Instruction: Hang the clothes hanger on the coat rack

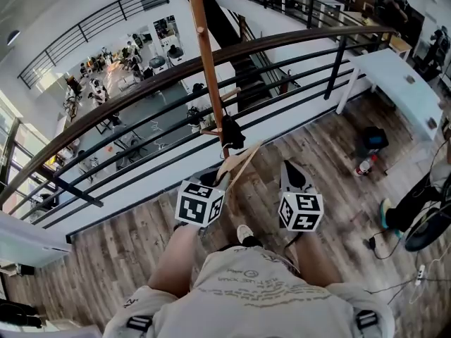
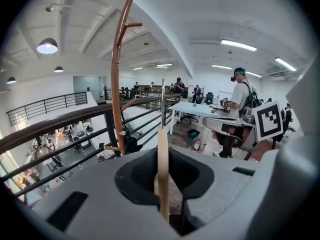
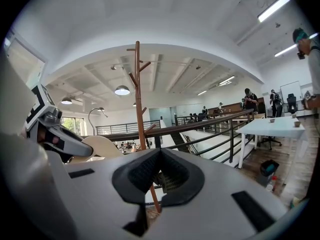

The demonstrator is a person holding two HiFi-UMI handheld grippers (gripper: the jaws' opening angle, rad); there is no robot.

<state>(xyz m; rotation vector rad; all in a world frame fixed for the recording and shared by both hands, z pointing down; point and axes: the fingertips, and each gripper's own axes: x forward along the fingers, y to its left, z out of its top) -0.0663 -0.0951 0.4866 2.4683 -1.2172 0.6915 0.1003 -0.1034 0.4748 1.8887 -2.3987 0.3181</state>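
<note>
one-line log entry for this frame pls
left claw shut on clothes hanger | right claw shut, empty | coat rack ahead by railing | hanger not yet hung

Ahead of both grippers, we lose the top of the coat rack [image 1: 207, 55] at the picture's edge. Our left gripper [image 2: 163, 159] hides the lower end of the hanger [image 2: 162, 144], the right gripper [image 3: 160, 169] the rack's base.

The person held both grippers side by side ahead of the torso, bare forearms [image 1: 175, 255] extended. The left gripper [image 1: 220, 180] was clamped on the thin wooden hanger [image 1: 241, 162]. The right gripper [image 1: 290, 173] had its jaws pressed together, holding nothing.
</note>
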